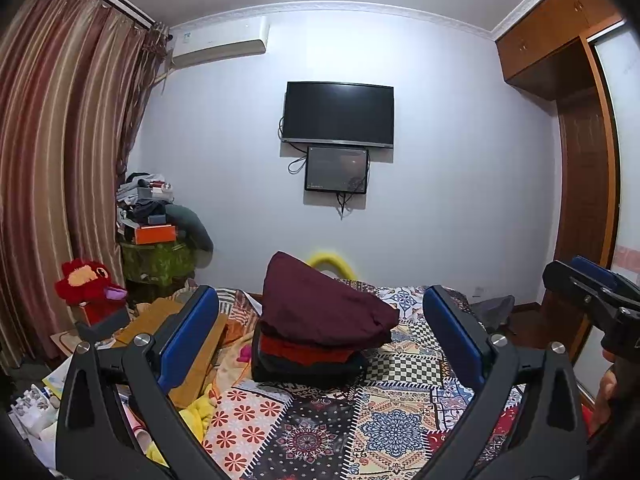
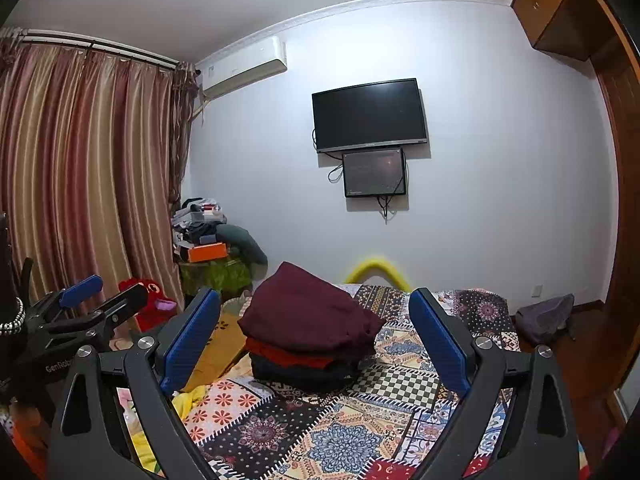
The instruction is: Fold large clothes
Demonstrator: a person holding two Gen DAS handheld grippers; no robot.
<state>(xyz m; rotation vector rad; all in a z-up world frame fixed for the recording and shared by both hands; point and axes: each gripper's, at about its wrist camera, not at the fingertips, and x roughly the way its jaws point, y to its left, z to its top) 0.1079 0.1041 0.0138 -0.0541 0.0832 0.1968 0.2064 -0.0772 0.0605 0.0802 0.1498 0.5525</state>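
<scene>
I had both the left gripper (image 1: 320, 336) and right gripper (image 2: 316, 332) spread wide and empty, hovering above the bed (image 1: 384, 420) facing the stack of folded clothes (image 1: 320, 328).

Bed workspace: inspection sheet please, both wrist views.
Surface: bed with patchwork quilt, bare in the near part.
Job's things: folded stack mid-bed; maroon garment on top, red and dark layers under it. No unfolded garment seen on the quilt.
Clutter: cardboard and yellow cloth at the bed's left edge; red plush; pile of boxes and clothes in the corner; grey bag on the floor.
Grippers: left gripper and right gripper both open, empty, above the quilt, facing the stack.
Cables: loose leads hang under the TV and small screen.
Surroundings: curtain, air conditioner, wardrobe.
</scene>
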